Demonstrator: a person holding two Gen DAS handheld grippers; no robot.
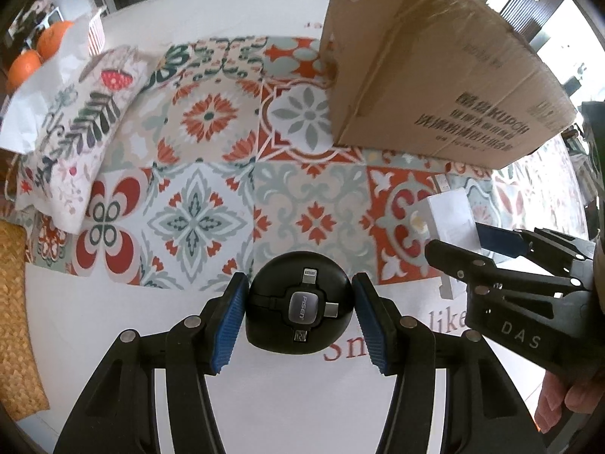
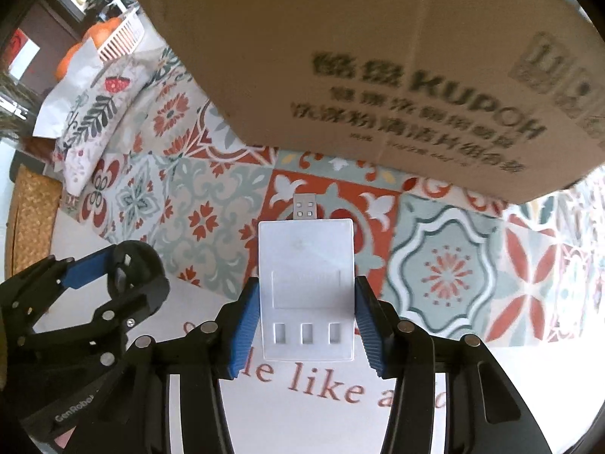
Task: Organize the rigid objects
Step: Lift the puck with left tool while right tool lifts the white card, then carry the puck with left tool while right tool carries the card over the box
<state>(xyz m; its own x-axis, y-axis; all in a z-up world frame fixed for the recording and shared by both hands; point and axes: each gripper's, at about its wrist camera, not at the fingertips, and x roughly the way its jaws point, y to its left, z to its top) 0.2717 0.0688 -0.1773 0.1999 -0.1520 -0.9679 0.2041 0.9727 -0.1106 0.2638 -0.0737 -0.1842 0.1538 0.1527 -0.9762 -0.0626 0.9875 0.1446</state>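
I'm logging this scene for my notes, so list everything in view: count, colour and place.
cable reel: one, black, round, between the left gripper's fingers.
USB charger: one, white, flat, plug pointing away, between the right gripper's fingers.
cardboard box: one, brown, printed, at the back right on the tablecloth.
tablecloth: one, tile pattern in red, grey-green and white, over the white table.
cushion: one, white with leaf print, far left.
oranges: two visible, orange, far left corner beside a white basket.
woven mat: one, tan, left edge.
left gripper: one, black with blue pads, shut on the reel.
right gripper: one, black with blue pads, shut on the charger.
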